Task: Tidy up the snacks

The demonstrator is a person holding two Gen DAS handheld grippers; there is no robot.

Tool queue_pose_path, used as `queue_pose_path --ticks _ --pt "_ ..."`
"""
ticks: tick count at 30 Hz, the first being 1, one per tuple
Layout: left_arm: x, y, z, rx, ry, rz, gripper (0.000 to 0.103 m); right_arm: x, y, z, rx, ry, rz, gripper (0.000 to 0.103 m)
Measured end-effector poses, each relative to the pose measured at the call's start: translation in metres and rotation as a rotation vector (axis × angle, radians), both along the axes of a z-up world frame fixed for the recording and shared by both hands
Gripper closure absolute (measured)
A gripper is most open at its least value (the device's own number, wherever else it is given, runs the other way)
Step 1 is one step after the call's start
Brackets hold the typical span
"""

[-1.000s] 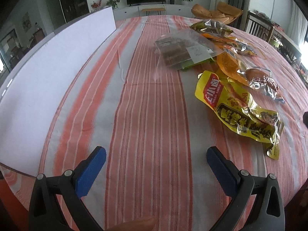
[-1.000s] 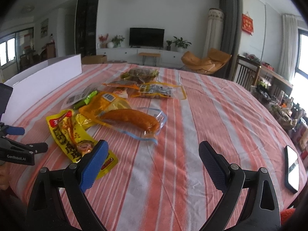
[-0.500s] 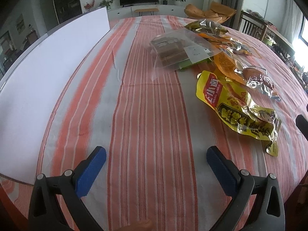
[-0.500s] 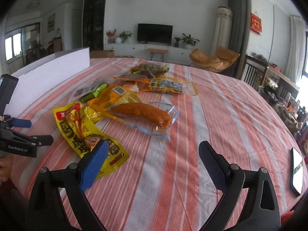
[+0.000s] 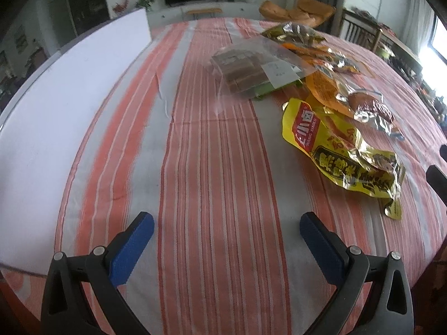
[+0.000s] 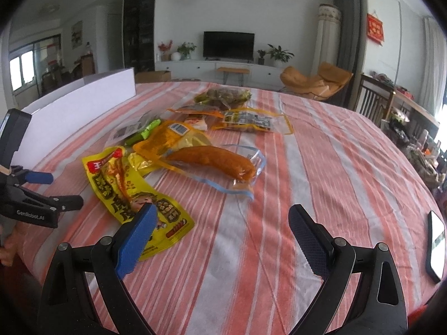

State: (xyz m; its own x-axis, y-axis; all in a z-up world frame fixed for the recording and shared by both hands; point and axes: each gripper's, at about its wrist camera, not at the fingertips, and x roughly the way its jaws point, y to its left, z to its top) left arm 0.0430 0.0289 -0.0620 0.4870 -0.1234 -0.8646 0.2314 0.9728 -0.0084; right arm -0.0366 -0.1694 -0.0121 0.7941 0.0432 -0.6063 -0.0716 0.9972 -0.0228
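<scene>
Several snack packets lie mid-desk; the yellow foil pouch [image 6: 131,192] is nearest its near edge, light, crinkly and slick, probably best pinched at a flat sealed edge. Both the left hand-held gripper [image 5: 226,240] and right hand-held gripper [image 6: 223,231] gape wide, holding nothing.

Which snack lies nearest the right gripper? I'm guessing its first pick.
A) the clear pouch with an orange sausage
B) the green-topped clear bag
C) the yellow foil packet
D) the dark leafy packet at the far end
C: the yellow foil packet lies just beyond the open right gripper, partly behind its left blue pad; the others lie farther up the table.
</scene>
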Motion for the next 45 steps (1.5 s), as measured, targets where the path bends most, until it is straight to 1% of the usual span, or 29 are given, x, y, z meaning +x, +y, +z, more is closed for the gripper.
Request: queue_pose_path --ticks 2,3,6,8,11,13,15,16,18,19,20,21,22,23,25,27,29,31,32,34,35,36,38,41,43,45 --pt "0.005 0.004 0.001 0.006 0.022 -0.018 0.0 0.001 0.002 0.001 0.001 0.006 0.027 0.007" --pt "0.007 0.009 0.001 0.007 0.022 -0.01 0.0 0.002 0.002 0.001 0.005 0.01 0.041 0.007" --pt "0.013 0.029 0.0 0.001 0.005 0.055 0.0 0.011 0.003 0.003 0.06 0.049 0.127 0.007" --pt "0.014 0.042 -0.001 -0.003 -0.013 0.085 0.0 0.024 0.01 0.001 0.101 0.119 0.203 0.007" --pt "0.012 0.052 -0.003 -0.009 -0.043 0.093 0.0 0.045 0.031 -0.001 0.113 0.222 0.326 0.007" --pt "0.011 0.054 -0.004 -0.011 -0.061 0.09 0.0 0.059 0.052 -0.002 0.094 0.274 0.427 0.007" --pt "0.011 0.055 -0.004 -0.012 -0.068 0.092 0.0 0.071 0.071 -0.009 0.049 0.313 0.489 0.007" --pt "0.01 0.055 -0.004 -0.012 -0.068 0.091 0.0 0.081 0.082 -0.014 0.016 0.348 0.51 0.008" --pt "0.009 0.056 -0.004 -0.012 -0.067 0.086 0.0 0.095 0.093 -0.025 -0.027 0.413 0.512 0.01" --pt "0.009 0.057 -0.004 -0.013 -0.068 0.082 0.0 0.101 0.097 -0.029 -0.034 0.455 0.508 0.021" --pt "0.008 0.058 -0.004 -0.013 -0.07 0.08 0.0 0.103 0.099 -0.03 -0.058 0.461 0.491 0.036" --pt "0.008 0.057 -0.004 -0.013 -0.071 0.078 0.0 0.103 0.1 -0.03 -0.072 0.467 0.483 0.038" --pt "0.008 0.057 -0.004 -0.013 -0.07 0.079 0.0 0.102 0.098 -0.029 -0.061 0.485 0.479 0.041" --pt "0.008 0.057 -0.003 -0.012 -0.067 0.079 0.0 0.097 0.095 -0.028 -0.04 0.5 0.469 0.042" --pt "0.008 0.057 -0.003 -0.009 -0.053 0.084 0.0 0.083 0.087 -0.027 -0.041 0.509 0.438 0.043" --pt "0.011 0.055 -0.002 -0.005 -0.037 0.093 0.0 0.065 0.07 -0.032 -0.048 0.514 0.369 0.043" --pt "0.014 0.053 -0.002 -0.001 -0.012 0.109 0.0 0.049 0.04 -0.037 -0.029 0.503 0.256 0.043" --pt "0.018 0.048 -0.002 0.002 0.011 0.11 0.0 0.045 0.013 -0.04 -0.009 0.493 0.145 0.043" --pt "0.022 0.043 -0.001 0.005 0.022 0.097 0.0 0.047 -0.004 -0.043 0.003 0.48 0.079 0.043" --pt "0.033 0.03 -0.001 0.016 0.044 0.042 0.0 0.055 -0.031 -0.046 0.055 0.447 -0.001 0.043" --pt "0.038 0.024 0.0 0.019 0.044 0.018 0.0 0.064 -0.045 -0.045 0.051 0.429 -0.056 0.043" --pt "0.042 0.019 0.001 0.024 0.035 -0.006 0.0 0.071 -0.052 -0.047 0.042 0.414 -0.094 0.043" --pt "0.057 0.01 0.001 0.044 0.006 -0.044 0.0 0.088 -0.068 -0.052 0.056 0.371 -0.159 0.043" --pt "0.086 0.007 0.0 0.043 -0.007 -0.051 0.0 0.125 -0.085 -0.051 0.067 0.333 -0.239 0.042" --pt "0.107 0.01 -0.001 0.028 -0.021 -0.037 0.0 0.128 -0.1 -0.045 0.085 0.321 -0.268 0.041" --pt "0.123 0.015 -0.003 -0.001 -0.02 -0.019 0.0 0.142 -0.108 -0.043 0.094 0.31 -0.289 0.039"
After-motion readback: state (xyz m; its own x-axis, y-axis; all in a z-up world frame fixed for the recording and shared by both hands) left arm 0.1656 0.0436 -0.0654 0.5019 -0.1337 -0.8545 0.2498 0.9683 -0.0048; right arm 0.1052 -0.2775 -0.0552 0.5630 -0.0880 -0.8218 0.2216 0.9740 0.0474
